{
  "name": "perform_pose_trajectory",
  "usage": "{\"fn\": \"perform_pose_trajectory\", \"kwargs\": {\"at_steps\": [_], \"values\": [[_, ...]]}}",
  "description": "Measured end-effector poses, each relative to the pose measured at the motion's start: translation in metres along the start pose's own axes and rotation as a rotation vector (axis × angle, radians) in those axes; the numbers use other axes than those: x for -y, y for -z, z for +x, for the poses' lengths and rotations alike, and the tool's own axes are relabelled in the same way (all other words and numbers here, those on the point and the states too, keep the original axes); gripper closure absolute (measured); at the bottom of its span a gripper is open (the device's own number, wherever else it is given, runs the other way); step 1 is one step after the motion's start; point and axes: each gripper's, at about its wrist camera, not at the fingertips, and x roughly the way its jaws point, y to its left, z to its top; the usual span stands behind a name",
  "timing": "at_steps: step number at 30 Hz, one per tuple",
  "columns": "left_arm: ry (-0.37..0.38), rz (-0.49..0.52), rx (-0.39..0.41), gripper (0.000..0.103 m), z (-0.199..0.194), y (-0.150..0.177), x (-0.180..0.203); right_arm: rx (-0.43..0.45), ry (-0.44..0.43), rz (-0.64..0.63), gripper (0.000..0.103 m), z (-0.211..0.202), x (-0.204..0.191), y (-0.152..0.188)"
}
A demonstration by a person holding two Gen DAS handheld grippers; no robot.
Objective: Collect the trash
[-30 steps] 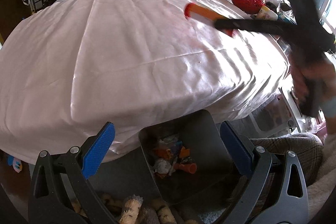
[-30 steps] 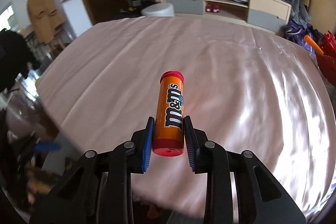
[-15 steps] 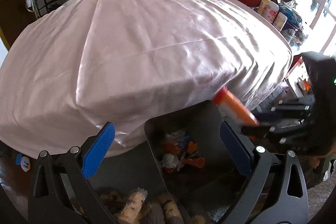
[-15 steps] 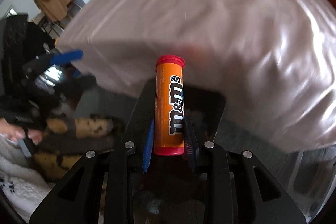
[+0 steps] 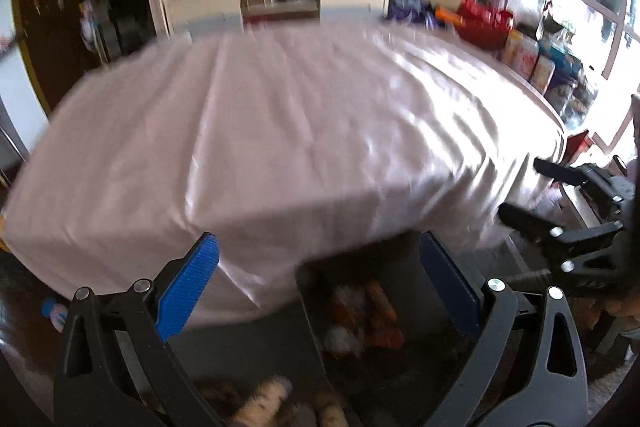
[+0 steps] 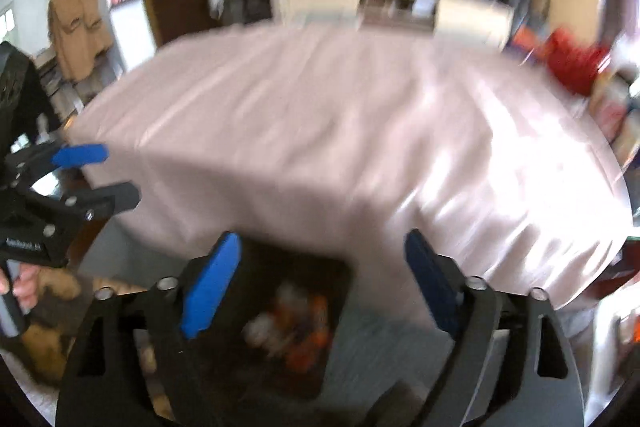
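Below, right gripper [image 6: 320, 275] hangs over the dark bin [image 6: 340, 269], jaws opening wide, nothing between the blue pads. Left gripper [image 5: 316, 279] also spread, empty, aimed at the same bin beside the pink-covered table [image 5: 280, 131]. Trash [image 6: 292, 331] lies in the bin bottom: orange and pale bits, blurred. A hand [image 6: 22, 287] grips the left handle.

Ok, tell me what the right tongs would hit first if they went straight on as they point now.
Probably the dark bin of trash below them: the right tongs, opening and empty, aim down into it. Blur leaves depth unclear.
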Motion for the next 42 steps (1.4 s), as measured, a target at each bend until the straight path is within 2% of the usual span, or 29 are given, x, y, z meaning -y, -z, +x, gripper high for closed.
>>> {"fn": "perform_pose_trajectory", "kwargs": {"at_steps": [4, 6, 10, 17, 23, 30, 42], "values": [[-0.072, 0.035, 0.146, 0.008, -0.030, -0.017, 0.007, 0.123, 0.068, -0.015, 0.003, -0.025, 0.001, -0.017], [-0.099, 0.037, 0.207, 0.008, -0.045, -0.025, 0.011, 0.152, 0.088, -0.016, 0.004, -0.033, 0.000, -0.024], [-0.129, 0.068, 0.276, 0.008, -0.064, -0.031, 0.025, 0.207, 0.114, 0.017, 0.003, -0.046, 0.004, -0.033], [-0.126, 0.015, 0.273, 0.008, -0.068, -0.030, 0.031, 0.292, 0.215, 0.052, 0.003, -0.065, 0.001, -0.033], [-0.155, -0.020, 0.276, 0.008, -0.066, -0.030, 0.021, 0.273, 0.253, 0.081, 0.003, -0.064, 0.013, -0.033], [-0.169, -0.037, 0.280, 0.008, -0.061, -0.030, 0.016, 0.235, 0.252, 0.114, 0.003, -0.056, 0.019, -0.030], [-0.161, -0.074, 0.282, 0.008, -0.055, -0.021, 0.007, 0.266, 0.254, 0.127, 0.003, -0.060, 0.018, -0.027]]}}
